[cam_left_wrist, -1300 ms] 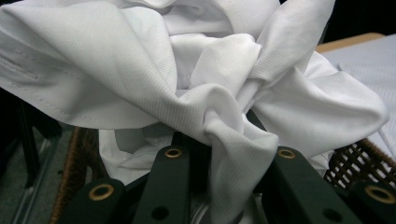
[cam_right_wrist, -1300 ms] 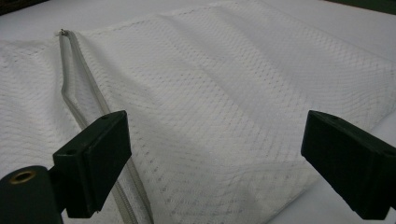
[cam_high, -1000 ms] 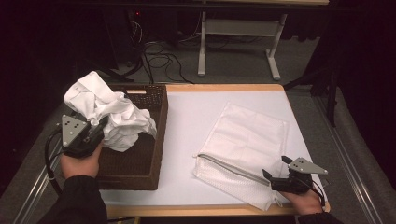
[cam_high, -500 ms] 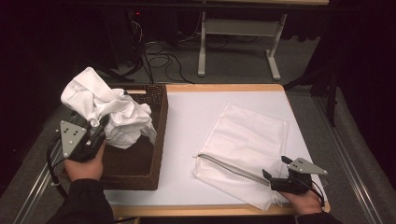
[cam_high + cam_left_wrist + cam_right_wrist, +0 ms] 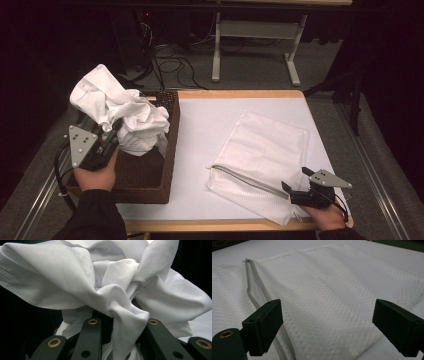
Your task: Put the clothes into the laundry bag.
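Observation:
My left gripper (image 5: 109,139) is shut on a crumpled white cloth (image 5: 121,111), holding it up over the left side of a dark wicker basket (image 5: 150,172). In the left gripper view the cloth (image 5: 105,285) bunches between the jaws of the left gripper (image 5: 120,323). A white mesh bag (image 5: 262,152) with a zipper (image 5: 245,177) along its near edge lies flat on the white table. My right gripper (image 5: 295,181) rests open at the bag's near right corner. In the right gripper view the right gripper (image 5: 327,326) spreads its jaws over the mesh bag (image 5: 332,290), beside the zipper (image 5: 257,298).
The table (image 5: 210,120) has a wooden rim, and bare white surface lies between basket and bag. A metal rail (image 5: 377,170) runs along the right side. Beyond the table, cables (image 5: 170,55) and a white frame stand (image 5: 250,30) sit on the floor.
The left gripper has lifted the white cloth a little higher above the basket. The right gripper and the mesh bag have stayed in place.

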{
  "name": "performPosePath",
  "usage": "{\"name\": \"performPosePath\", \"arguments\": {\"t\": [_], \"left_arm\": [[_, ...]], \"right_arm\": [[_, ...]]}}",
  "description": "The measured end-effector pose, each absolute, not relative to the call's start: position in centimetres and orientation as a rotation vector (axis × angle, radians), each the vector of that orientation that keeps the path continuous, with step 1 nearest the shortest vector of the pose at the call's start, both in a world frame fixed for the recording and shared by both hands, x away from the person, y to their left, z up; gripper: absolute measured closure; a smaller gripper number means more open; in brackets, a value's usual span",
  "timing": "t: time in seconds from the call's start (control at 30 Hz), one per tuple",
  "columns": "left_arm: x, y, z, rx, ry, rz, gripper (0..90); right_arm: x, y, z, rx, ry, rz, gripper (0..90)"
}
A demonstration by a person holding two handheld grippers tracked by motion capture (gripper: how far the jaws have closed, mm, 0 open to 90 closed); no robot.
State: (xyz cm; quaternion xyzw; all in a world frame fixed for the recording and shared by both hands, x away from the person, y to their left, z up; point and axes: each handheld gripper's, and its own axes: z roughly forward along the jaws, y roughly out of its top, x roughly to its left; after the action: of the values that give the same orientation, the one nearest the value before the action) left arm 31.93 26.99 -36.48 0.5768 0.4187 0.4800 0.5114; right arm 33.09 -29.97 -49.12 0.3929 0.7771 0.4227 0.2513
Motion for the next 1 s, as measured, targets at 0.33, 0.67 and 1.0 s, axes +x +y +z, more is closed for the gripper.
{"name": "performPosePath", "arguments": {"t": [0.33,0.67,1.0], "left_arm": [[31.9,26.0,-34.6,1.383,0.956,1.190,76.5],[32.0,24.6,-32.5,1.376,0.891,1.220,76.5],[31.9,23.3,-31.1,1.366,0.845,1.229,76.5]], "right_arm": [[33.1,-30.0,-49.1,1.058,2.110,1.154,10.2],[33.1,-29.9,-49.1,1.056,2.111,1.158,10.1],[33.1,-30.0,-49.1,1.058,2.107,1.158,10.2]]}}
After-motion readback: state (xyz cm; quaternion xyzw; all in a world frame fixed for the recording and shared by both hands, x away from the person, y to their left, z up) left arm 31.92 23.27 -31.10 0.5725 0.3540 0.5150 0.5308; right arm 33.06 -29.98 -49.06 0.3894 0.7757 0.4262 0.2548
